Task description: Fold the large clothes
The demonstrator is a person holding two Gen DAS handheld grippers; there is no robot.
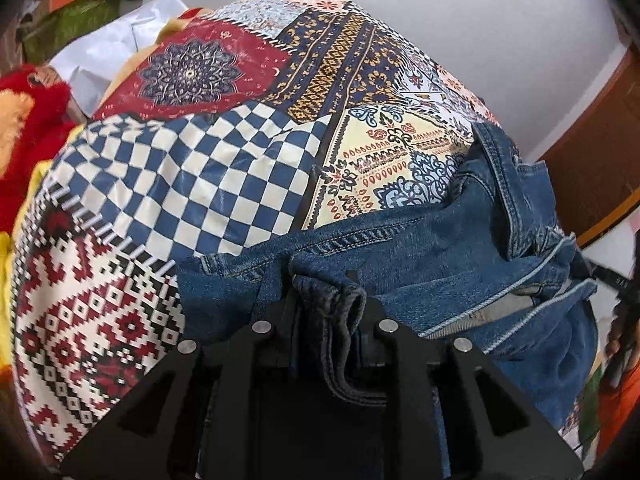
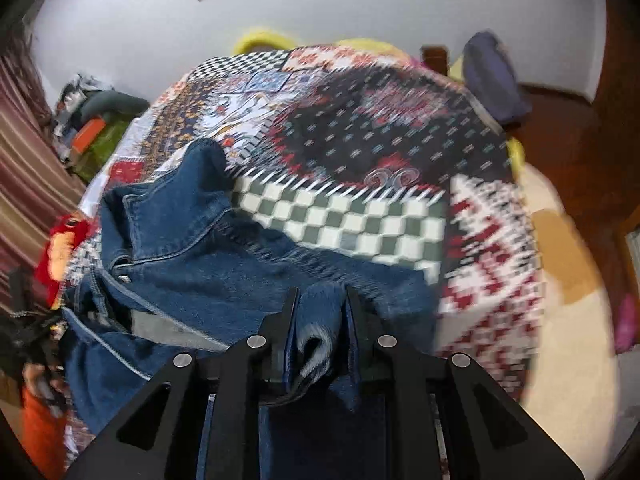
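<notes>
A pair of blue jeans (image 1: 420,248) lies bunched on the near part of a bed covered by a patchwork bedspread (image 1: 192,184), the waistband and a metal button (image 2: 125,278) toward the left in the right wrist view. The left hand-held gripper (image 1: 326,300) has its jaws drawn in on a thick hem or seam fold of the denim, which fills the gap between them. The right hand-held gripper (image 2: 320,308) is likewise closed down on a fold of the denim, with several layers caught between its jaws.

The right wrist view is smeared, which suggests quick motion, and that is the first risk: a fast pull could drag the cloth out of one grip. Each grip holds a bulky wad and not a clean edge, so layers may slide unevenly and the fold would come out crooked. The jeans are crumpled between the two grips, so creases could get trapped. The bedspread may also ruck up under the heavy denim. A red plush toy (image 1: 24,120) sits at the far left, well apart.
</notes>
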